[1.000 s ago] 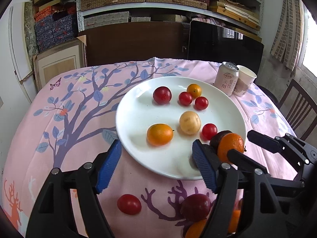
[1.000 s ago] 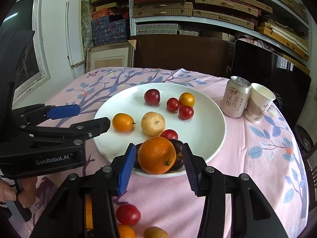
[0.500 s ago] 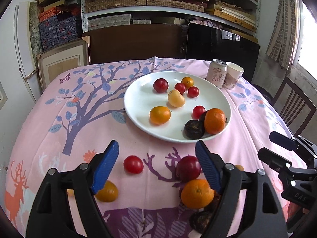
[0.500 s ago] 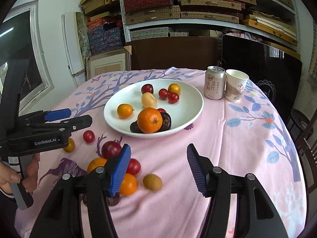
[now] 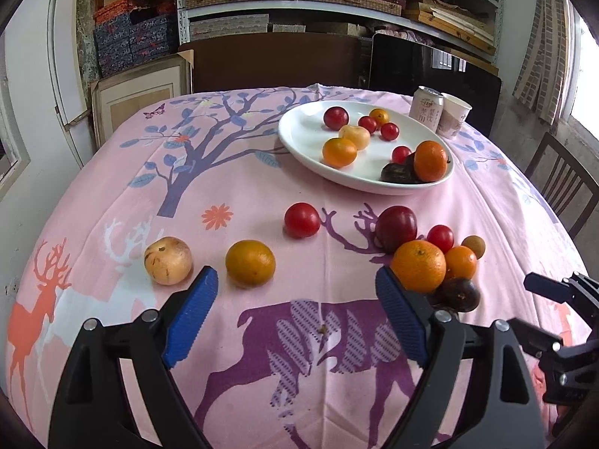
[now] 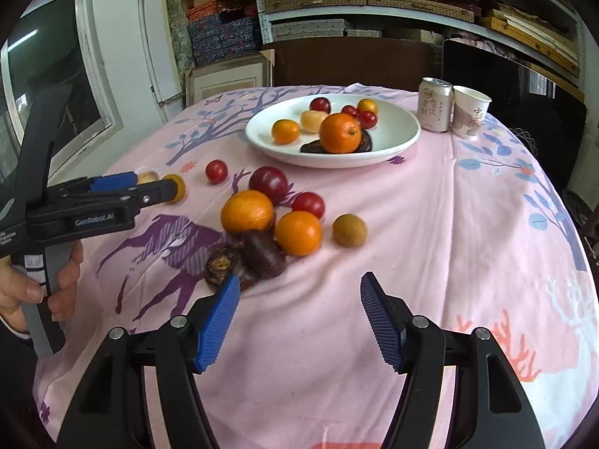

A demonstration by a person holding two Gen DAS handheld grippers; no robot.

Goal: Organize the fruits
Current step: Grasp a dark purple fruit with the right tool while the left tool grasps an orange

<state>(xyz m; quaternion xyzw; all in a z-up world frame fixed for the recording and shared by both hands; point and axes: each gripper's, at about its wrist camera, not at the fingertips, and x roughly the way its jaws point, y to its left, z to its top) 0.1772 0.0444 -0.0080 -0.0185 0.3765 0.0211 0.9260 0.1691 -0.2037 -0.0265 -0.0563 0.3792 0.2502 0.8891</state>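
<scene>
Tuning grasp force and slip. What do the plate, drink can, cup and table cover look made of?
Plate: likely glazed ceramic, white and glossy with soft highlights; melamine is possible.
Drink can: thin metal, silvery rim, printed wrap.
Cup: paper, matte, rolled lip.
Table cover: woven fabric, matte pink print, visible wrinkles.

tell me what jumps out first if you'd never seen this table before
The white plate of fruit at the far side of the table, topped by a big orange. Nearer, loose fruit lies clustered on the pink deer-print tablecloth. Both blue-padded tools, left and right, stand open and empty over the cloth.
</scene>
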